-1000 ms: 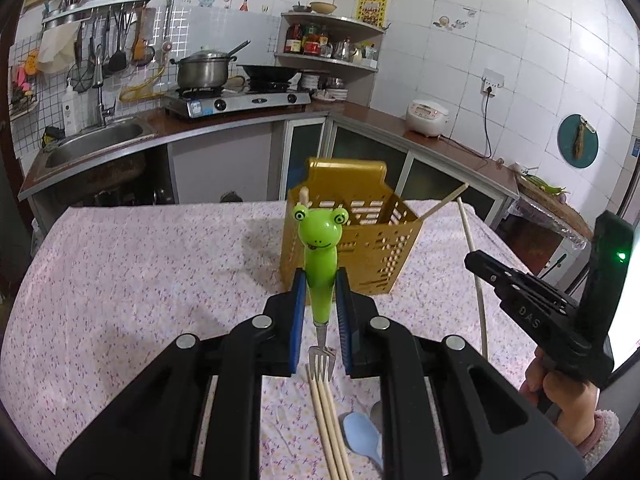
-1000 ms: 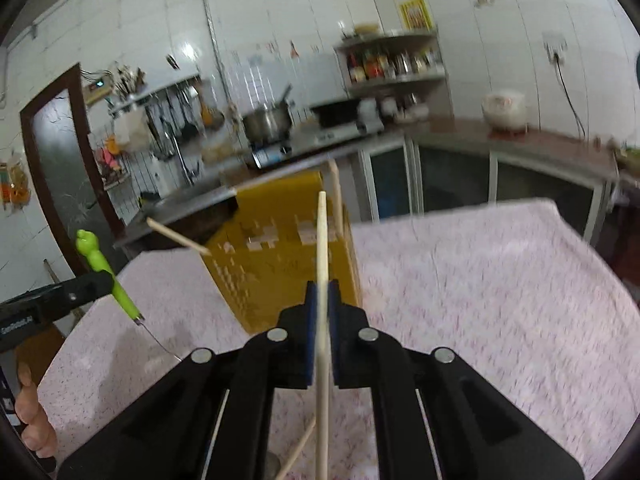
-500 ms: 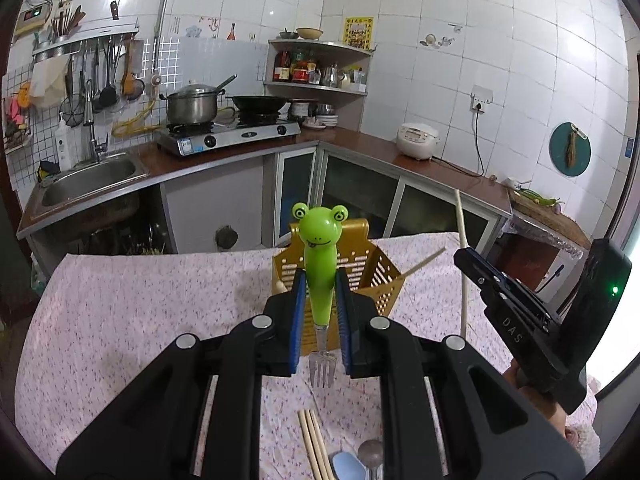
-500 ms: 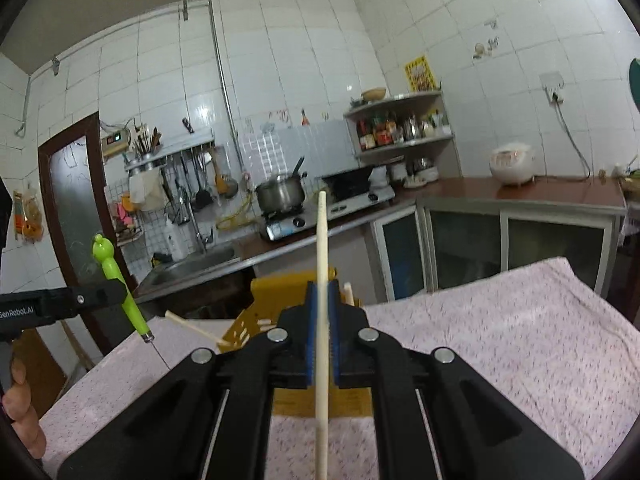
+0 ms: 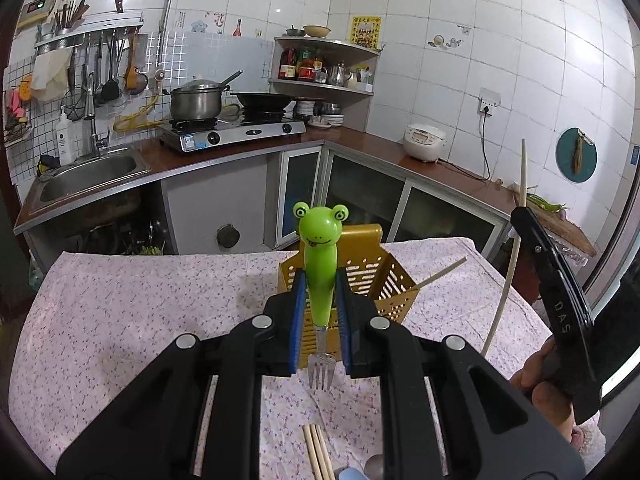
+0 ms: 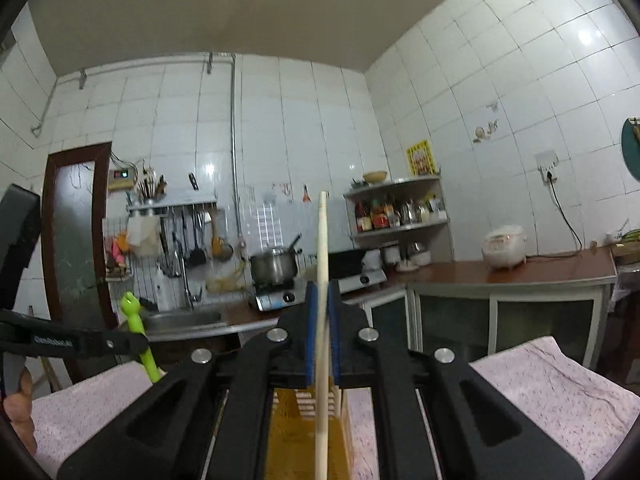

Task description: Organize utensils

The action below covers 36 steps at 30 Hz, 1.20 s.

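Observation:
My left gripper (image 5: 320, 278) is shut on the green frog-headed handle of a small fork (image 5: 320, 372), lifted above the table with its tines toward me. Behind it the yellow slotted utensil basket (image 5: 386, 284) stands on the floral cloth (image 5: 140, 320), one chopstick (image 5: 442, 274) leaning out of it. At the right edge my right gripper (image 5: 524, 216) grips a long pale chopstick (image 5: 507, 284). In the right wrist view that gripper (image 6: 322, 292) is shut on the upright chopstick (image 6: 322, 236), with the basket (image 6: 288, 432) below and the left gripper (image 6: 132, 344) holding the fork (image 6: 134, 312) at left.
Several loose chopsticks (image 5: 318, 456) lie on the cloth near me. A person's hand (image 5: 536, 388) holds the right gripper. Behind the table runs a counter with a sink (image 5: 92, 172), a stove with a pot (image 5: 196, 100) and a rice cooker (image 5: 424, 142).
Both grippers have risen with their utensils. The right gripper has tipped upward, so its view now shows wall and ceiling and the basket sits low. The fork is farther above the cloth.

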### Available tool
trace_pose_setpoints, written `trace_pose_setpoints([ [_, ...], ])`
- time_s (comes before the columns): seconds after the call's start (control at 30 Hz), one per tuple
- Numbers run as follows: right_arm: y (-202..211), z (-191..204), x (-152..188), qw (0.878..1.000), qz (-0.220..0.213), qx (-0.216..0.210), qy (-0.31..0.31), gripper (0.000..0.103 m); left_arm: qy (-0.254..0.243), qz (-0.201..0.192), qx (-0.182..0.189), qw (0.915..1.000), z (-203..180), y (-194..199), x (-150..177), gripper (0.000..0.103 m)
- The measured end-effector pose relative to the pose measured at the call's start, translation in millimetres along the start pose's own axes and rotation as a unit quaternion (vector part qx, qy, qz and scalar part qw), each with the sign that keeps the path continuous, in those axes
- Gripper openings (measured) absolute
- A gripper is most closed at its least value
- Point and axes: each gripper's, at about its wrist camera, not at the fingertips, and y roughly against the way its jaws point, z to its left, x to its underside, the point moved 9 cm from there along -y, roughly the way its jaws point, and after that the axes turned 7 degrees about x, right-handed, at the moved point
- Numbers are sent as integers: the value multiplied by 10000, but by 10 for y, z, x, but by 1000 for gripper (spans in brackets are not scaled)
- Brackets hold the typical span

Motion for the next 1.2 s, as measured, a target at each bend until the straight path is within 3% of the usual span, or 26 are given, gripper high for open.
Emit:
trace_pose_setpoints([
  [0.53,-580,179,-161,9988,-433,-224,-42,6,-235,-395,-49,9989,-69,-282,-594,14],
  [0.9,-880,241,-31,9990,-364,-256,-50,6,-271,-548,-84,9981,19,-423,-843,14],
  [1.0,-892,210,30,9993,-282,-238,-58,6,-306,-541,-98,9980,10,-455,-830,14],
  [1.2,-889,185,171,9997,-58,-232,57,6,-131,-129,-69,9998,108,-732,-480,14],
])
